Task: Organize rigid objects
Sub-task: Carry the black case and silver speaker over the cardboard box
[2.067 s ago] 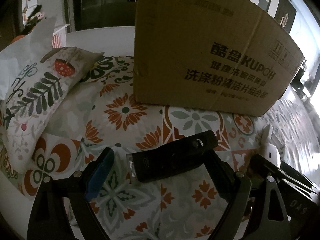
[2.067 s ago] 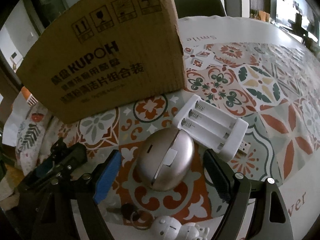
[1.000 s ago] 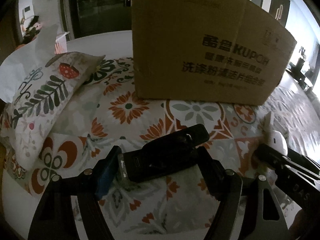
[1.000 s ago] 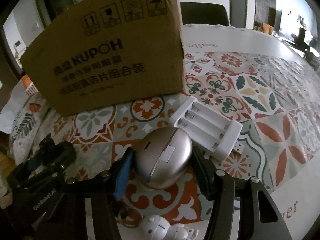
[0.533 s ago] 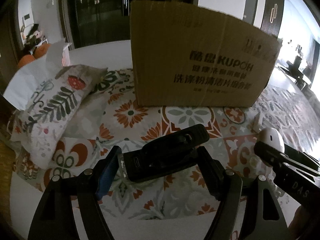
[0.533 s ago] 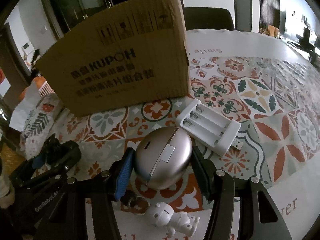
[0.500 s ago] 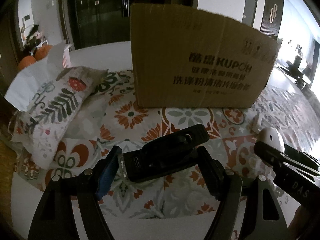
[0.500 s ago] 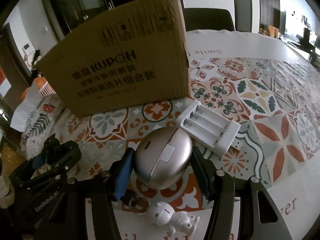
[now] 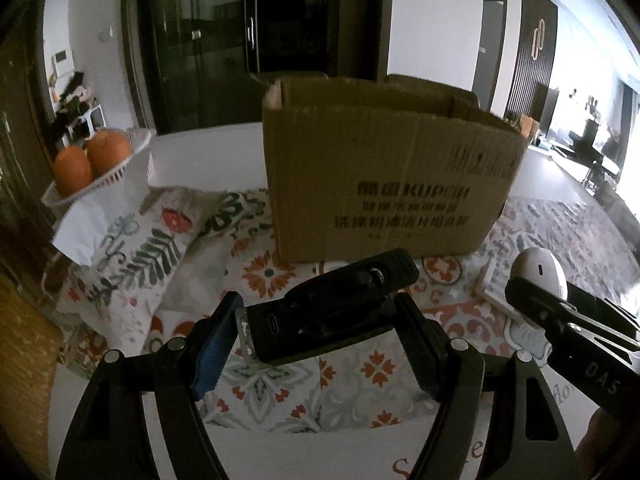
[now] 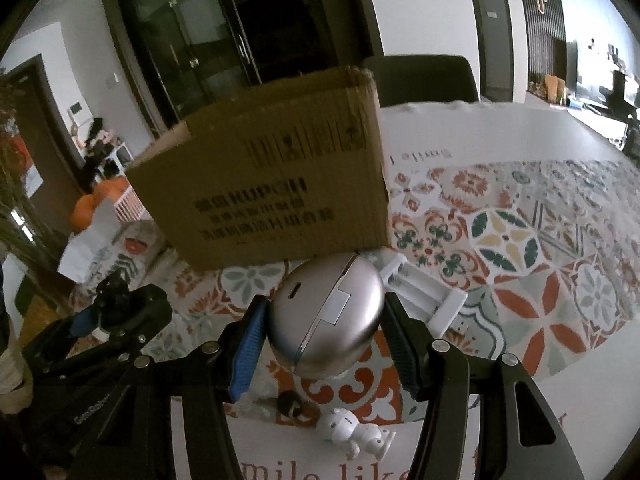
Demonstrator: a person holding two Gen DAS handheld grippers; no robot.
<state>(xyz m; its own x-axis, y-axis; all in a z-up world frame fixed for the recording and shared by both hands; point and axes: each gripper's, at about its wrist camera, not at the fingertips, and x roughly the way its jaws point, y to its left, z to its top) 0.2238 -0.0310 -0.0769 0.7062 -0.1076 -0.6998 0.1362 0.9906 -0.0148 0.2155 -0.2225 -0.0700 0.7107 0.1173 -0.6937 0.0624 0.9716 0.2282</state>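
My left gripper [image 9: 320, 340] is shut on a black rectangular device [image 9: 328, 308] with a USB-C port, held above the patterned tablecloth. My right gripper [image 10: 324, 340] is shut on a silver egg-shaped case [image 10: 326, 320], also lifted off the table. An open cardboard box [image 9: 384, 184] stands ahead of both; it also shows in the right wrist view [image 10: 276, 196]. The right gripper with the case shows at the right edge of the left wrist view [image 9: 540, 280]. The left gripper shows at the left of the right wrist view [image 10: 116, 312].
A white battery charger [image 10: 424, 288] lies on the tablecloth right of the case. A small white robot figure [image 10: 356, 436] and a dark key ring [image 10: 290, 402] lie near the front edge. A floral pillow [image 9: 136, 240] and a basket of oranges [image 9: 92, 160] sit at left.
Both grippers closed on their objects about a second ago and have since lifted them; the box top now comes into view as both rise.
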